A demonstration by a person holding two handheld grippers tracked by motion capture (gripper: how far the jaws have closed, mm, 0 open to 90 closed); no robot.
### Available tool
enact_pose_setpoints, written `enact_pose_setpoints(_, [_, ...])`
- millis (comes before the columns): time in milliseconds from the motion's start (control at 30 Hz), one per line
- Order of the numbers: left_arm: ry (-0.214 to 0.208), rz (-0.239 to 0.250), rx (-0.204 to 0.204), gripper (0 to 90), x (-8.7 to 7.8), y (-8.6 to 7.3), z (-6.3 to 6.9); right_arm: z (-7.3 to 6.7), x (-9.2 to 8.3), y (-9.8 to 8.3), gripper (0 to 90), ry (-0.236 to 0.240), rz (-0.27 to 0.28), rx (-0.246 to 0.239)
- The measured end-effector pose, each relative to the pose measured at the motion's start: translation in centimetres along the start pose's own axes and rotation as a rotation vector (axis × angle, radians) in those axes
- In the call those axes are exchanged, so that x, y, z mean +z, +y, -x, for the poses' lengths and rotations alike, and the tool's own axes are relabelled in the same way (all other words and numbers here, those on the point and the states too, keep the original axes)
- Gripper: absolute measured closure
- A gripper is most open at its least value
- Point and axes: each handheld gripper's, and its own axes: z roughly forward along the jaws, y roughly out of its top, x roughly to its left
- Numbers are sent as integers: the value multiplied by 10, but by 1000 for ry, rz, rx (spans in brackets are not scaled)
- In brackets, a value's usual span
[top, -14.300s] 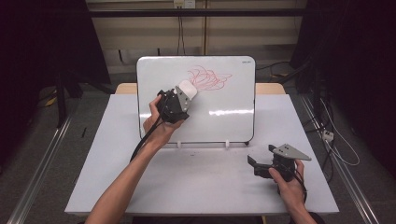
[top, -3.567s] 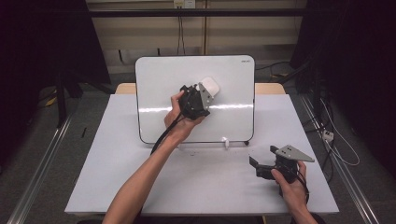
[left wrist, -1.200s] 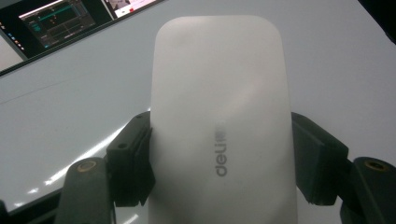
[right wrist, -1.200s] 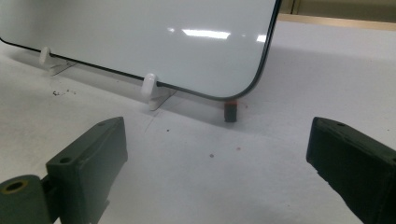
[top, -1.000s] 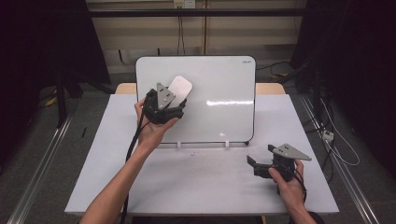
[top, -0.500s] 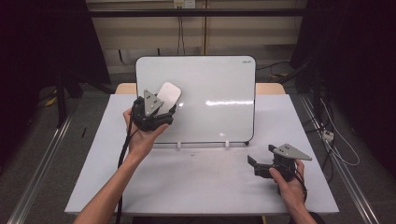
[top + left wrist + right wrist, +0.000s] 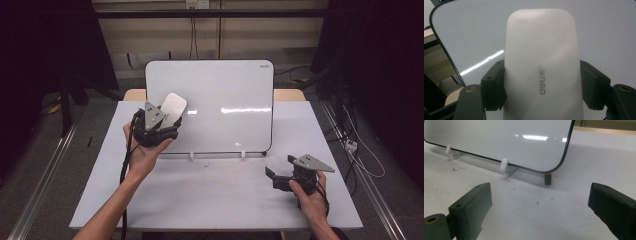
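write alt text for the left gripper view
A white Deli whiteboard eraser is clamped between the left gripper's two black jaws, close to the camera. Behind it stands a clean whiteboard with a dark rounded frame.

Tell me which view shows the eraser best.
Left gripper view: the white eraser sits close up, clamped between the left gripper's fingers, printed brand readable. The high view shows the eraser small, at the whiteboard's left edge. The right gripper view shows the whiteboard's base, not the eraser.

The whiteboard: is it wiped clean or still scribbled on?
Wiped clean: the whiteboard shows bare white surface with only light glare, no marks visible.
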Motion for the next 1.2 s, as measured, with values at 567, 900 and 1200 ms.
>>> enact_pose_setpoints(567, [28, -55, -1, 313, -15, -37, 2, -1, -1, 1, 52, 2, 2, -3])
enact_pose_setpoints(900, [50, -103, 70, 312, -2, -52, 11, -2, 0, 1, 52, 3, 5, -9])
enact_pose_setpoints(1200, [88, -133, 128, 312, 16, -64, 9, -3, -1, 1, 53, 3, 3, -9])
